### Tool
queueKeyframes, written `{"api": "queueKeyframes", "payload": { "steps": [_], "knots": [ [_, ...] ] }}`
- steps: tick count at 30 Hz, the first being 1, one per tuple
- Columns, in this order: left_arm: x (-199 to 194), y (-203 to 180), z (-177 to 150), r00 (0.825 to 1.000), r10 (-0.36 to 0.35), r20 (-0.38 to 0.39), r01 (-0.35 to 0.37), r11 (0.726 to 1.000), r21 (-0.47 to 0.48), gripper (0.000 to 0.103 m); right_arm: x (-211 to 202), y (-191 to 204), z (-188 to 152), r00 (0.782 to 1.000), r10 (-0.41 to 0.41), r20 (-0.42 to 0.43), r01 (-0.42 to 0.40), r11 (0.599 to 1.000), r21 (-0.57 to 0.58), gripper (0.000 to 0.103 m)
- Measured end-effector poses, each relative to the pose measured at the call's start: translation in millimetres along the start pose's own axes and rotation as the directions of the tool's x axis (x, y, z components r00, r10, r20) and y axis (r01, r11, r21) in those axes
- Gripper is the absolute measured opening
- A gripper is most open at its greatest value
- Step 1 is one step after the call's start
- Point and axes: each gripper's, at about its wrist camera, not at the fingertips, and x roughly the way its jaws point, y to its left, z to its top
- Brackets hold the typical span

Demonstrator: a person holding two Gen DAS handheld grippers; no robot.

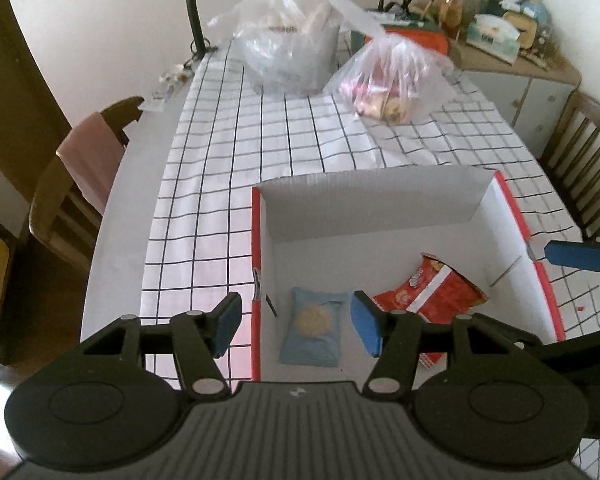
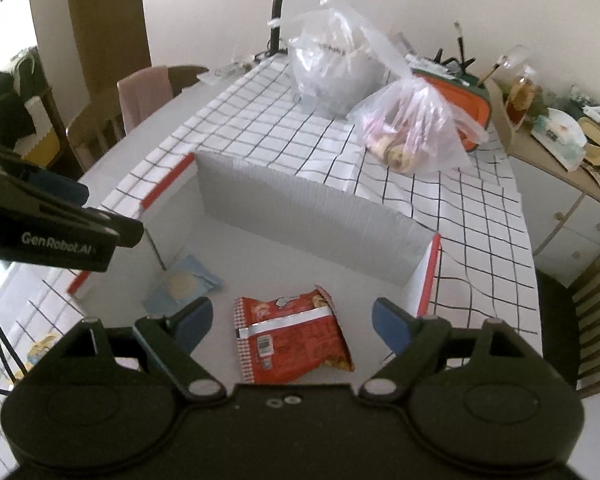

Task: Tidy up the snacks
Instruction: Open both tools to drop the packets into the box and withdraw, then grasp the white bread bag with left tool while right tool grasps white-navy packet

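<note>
My left claw (image 1: 296,322) hangs half-wide and empty above the blue cookie packet (image 1: 312,332), my right claw (image 2: 292,320) wide above the red snack bag (image 2: 292,340) in the box (image 1: 380,204).

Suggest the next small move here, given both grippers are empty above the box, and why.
Probably reach the right gripper toward the clear bag of snacks beyond the box: the red packet and blue cookie packet already lie inside, and both grippers are open.
</note>
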Motion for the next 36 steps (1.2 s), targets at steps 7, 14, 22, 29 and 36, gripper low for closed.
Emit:
{"api": "queueKeyframes", "payload": {
  "steps": [7,14,22,29,36],
  "knots": [
    [-39,4,-18,0.997,-0.034,0.07,0.033,0.999,0.014,0.059,-40,10,-13,0.999,-0.009,0.049,0.006,0.999,0.051,0.093],
    [-77,7,-39,0.987,-0.091,0.131,0.086,0.996,0.037,0.065,-76,21,-26,0.995,-0.006,0.097,-0.004,0.995,0.099,0.096],
    [-108,18,-71,0.977,-0.131,0.169,0.123,0.991,0.055,0.069,-111,35,-45,0.99,-0.006,0.144,-0.013,0.991,0.131,0.102],
    [-123,34,-102,0.972,-0.153,0.178,0.146,0.988,0.05,0.071,-130,47,-66,0.988,0.006,0.156,-0.034,0.984,0.175,0.103],
    [-135,51,-133,0.963,-0.161,0.217,0.156,0.987,0.037,0.076,-137,66,-85,0.986,0.034,0.165,-0.067,0.978,0.2,0.103]
  ]
}}
